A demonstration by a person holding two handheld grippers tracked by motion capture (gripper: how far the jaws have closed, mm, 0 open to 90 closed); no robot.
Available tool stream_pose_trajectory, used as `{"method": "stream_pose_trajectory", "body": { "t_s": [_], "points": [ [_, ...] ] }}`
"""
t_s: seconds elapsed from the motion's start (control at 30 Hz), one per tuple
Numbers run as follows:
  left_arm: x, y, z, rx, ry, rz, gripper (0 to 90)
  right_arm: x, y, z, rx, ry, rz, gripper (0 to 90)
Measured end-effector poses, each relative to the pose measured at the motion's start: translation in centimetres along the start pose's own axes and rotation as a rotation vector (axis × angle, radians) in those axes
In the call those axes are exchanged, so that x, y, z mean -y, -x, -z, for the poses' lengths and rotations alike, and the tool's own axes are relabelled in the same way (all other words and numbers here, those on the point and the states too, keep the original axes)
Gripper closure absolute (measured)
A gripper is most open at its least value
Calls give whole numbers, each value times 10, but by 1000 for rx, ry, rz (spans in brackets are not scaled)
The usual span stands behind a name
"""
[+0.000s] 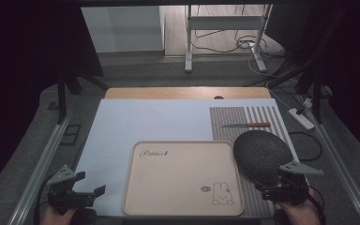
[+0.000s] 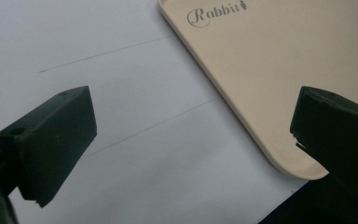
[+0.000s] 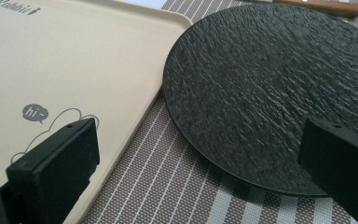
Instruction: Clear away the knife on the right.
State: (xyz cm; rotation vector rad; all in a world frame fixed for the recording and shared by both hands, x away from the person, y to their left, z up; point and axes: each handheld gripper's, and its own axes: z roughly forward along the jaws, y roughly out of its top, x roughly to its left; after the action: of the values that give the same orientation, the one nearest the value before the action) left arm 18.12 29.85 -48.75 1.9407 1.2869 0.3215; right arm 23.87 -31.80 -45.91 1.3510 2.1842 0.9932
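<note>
Both jaws apart on left gripper (image 1: pixel 90 183) lower left and right gripper (image 1: pixel 281 182) lower right, nearing black plate (image 1: pixel 261 153) beside tray (image 1: pixel 183 208).

Room: dim grey floor (image 1: pixel 136 70); white desk frame (image 1: pixel 225 28) upper centre; cables (image 1: pixel 243 44) beneath; power strip (image 1: pixel 301 118) right; dark curtains (image 1: pixel 23 56) left.

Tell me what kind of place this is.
Probably a lab recording bench dressed as a dining spot: a beige tray, dark plate and knife on a striped placemat, with cables across the floor behind.
</note>
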Motion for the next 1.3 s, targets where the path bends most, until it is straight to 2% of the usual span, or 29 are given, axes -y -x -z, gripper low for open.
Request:
{"method": "stream_pose_trajectory", "body": {
  "t_s": [0.33,0.43,0.6,0.87,1.03,1.3],
  "points": [
    [-1,0,-1,2,-3,-4,4,0,-4,-3,15,-50,60,0],
    [-2,0,-2,2,-7,-8,4,0,-5,-6,2,-80,87,0],
    [-3,0,-3,4,-12,-11,4,0,-6,-6,-4,-88,97,0],
    [-2,-1,-2,7,-7,1,3,-1,-6,-6,-17,-83,90,0],
    [-2,-1,-3,2,-15,-7,3,-2,-6,-5,-30,-78,94,0],
    [-2,-1,-3,-1,-18,1,3,-11,-4,-4,-39,-28,104,0]
  ]
}}
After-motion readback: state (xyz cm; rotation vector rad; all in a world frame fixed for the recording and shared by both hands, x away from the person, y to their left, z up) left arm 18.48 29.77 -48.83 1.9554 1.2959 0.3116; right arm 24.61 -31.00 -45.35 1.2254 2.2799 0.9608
